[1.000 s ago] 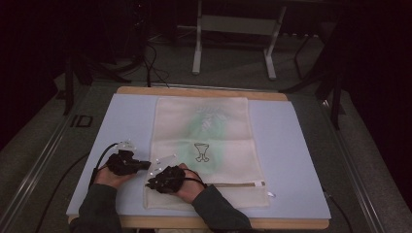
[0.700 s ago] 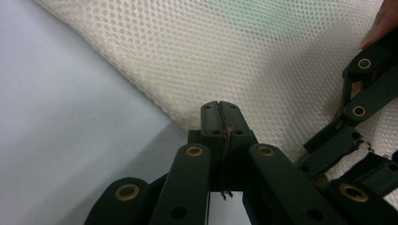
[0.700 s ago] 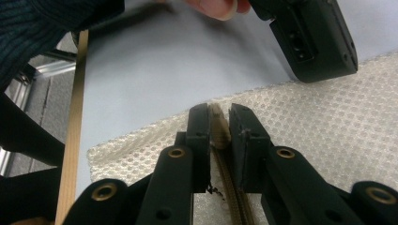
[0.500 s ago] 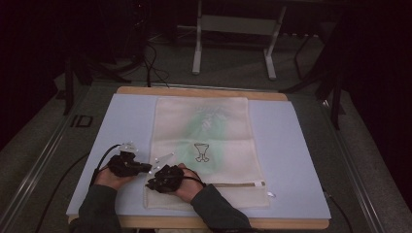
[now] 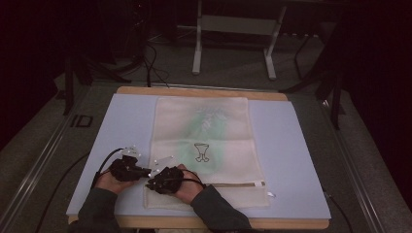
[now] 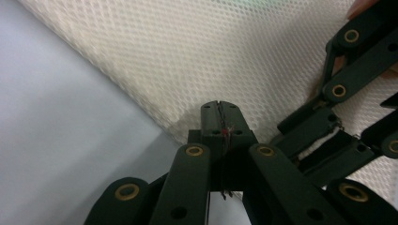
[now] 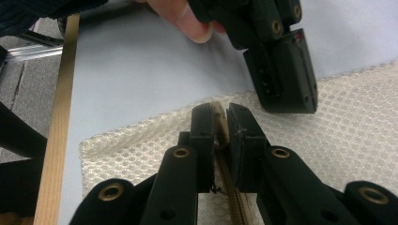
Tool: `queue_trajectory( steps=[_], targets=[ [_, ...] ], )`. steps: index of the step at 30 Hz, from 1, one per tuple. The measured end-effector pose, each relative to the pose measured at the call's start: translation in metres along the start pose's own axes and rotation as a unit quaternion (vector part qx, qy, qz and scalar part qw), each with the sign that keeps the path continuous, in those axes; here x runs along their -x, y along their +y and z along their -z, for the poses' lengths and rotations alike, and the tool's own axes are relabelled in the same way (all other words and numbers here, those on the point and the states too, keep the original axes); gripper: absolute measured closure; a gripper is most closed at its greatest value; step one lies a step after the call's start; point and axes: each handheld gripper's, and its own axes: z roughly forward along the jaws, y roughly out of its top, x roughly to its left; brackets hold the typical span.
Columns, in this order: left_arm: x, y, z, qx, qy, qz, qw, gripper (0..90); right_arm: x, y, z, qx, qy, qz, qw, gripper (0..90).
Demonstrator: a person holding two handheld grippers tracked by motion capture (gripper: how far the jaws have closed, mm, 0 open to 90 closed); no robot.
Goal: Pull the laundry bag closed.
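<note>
High view: a cream mesh bag (image 5: 209,145) is lying flat along the middle of a pale blue mat (image 5: 291,160) on the counter (image 5: 199,90), reaching from the far edge toward the near edge, with a zipper (image 5: 233,184) running across its near end. Both hands are coming in over the near edge and working at the bag's near left corner. The left claw (image 5: 145,171) is sitting at the bag's left edge, and the right claw (image 5: 151,184) is just beside it, over the bag.

Left claw view: the left claw (image 6: 219,108) is pressing its jaws together on the bag's (image 6: 197,51) edge, where the mesh is meeting the mat (image 6: 56,140). The right claw's links are showing at the right.

Right claw view: the right claw (image 7: 221,123) is clamping on the zipper (image 7: 232,187) end at the corner of the bag (image 7: 356,136), its jaws nearly touching. The left claw (image 7: 286,101) is resting just beyond it, touching the mesh, and the counter's wooden edge (image 7: 58,122) is running along the left.
</note>
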Motion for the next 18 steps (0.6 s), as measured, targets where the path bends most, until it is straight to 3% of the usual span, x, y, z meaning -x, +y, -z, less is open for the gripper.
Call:
queue_trajectory(
  steps=[2, 6, 10, 18],
  targets=[
    [-0.0013, -0.0011, 0.0, 0.003, -0.006, 0.012, 0.9999, 89.7, -0.0012, 0.0003, 0.0003, -0.002, -0.004, 0.002, 1.0, 81.8],
    [0.001, -0.0033, 0.001, -0.007, -0.014, 0.018, 0.9997, 89.8, -0.004, -0.0003, 0.001, -0.001, -0.013, 0.013, 0.9998, 82.0],
    [-0.0003, -0.0063, 0.002, -0.004, -0.023, 0.043, 0.9988, 90.0, -0.0049, -0.0013, 0.0015, 0.003, -0.017, 0.014, 0.9997, 82.0],
    [0.0037, -0.0031, 0.002, -0.018, -0.007, 0.024, 0.9995, 90.0, -0.0057, -0.0036, 0.0051, -0.001, -0.024, 0.023, 0.9995, 82.1]
  ],
)
